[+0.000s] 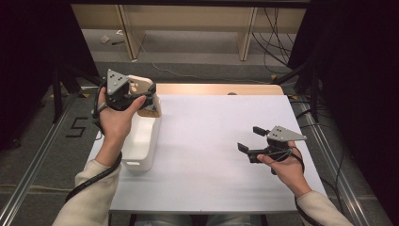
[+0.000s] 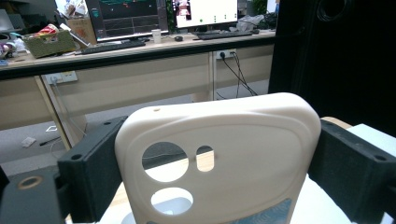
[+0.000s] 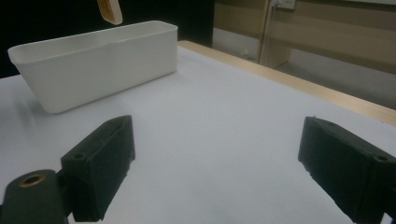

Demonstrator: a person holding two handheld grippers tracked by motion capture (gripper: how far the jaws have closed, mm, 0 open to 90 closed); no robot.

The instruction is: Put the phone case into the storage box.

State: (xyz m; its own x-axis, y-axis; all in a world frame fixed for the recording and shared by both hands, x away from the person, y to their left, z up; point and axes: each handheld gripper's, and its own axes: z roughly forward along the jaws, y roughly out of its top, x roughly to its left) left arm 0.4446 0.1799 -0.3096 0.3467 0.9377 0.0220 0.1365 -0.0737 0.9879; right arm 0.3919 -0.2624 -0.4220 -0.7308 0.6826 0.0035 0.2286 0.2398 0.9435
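The left hand-held gripper (image 2: pixel 210 172) is clamping a cream phone case (image 2: pixel 219 154) above the white bin (image 1: pixel 141 141). The right hand-held gripper (image 1: pixel 251 139) is hovering released over the worktop (image 1: pixel 211 165).

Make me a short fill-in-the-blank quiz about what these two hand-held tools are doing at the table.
1. The left tool grips a cream phone case above the white ____.
2. The right tool has its jaws ____, with nothing between them.
3. The phone case has ____ cut-out holes.
4. The bin stands near the table's ____ edge in the high view.

Missing words: bin; open; three; left
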